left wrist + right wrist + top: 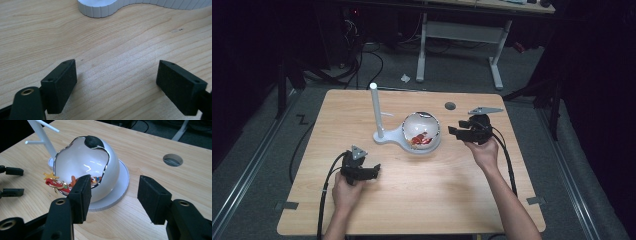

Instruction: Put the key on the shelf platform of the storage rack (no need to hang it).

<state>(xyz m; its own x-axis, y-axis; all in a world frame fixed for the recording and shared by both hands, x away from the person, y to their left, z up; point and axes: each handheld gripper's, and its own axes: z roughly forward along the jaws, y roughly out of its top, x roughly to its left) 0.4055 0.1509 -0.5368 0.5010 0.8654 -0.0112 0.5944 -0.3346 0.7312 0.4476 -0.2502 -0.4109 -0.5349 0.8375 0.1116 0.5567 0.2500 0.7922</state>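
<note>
Gripper [113, 197] partly masking bowl [85, 170]

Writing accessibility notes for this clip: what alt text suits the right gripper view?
The right tongs, open and empty, point at a white bowl with red and orange decoration, tipped on its side on a round white stand on a wooden table.

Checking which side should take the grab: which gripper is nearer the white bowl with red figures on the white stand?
Right. The right gripper sits just right of the bowl; the left gripper lies farther off, nearer the person, to its lower left.
</note>
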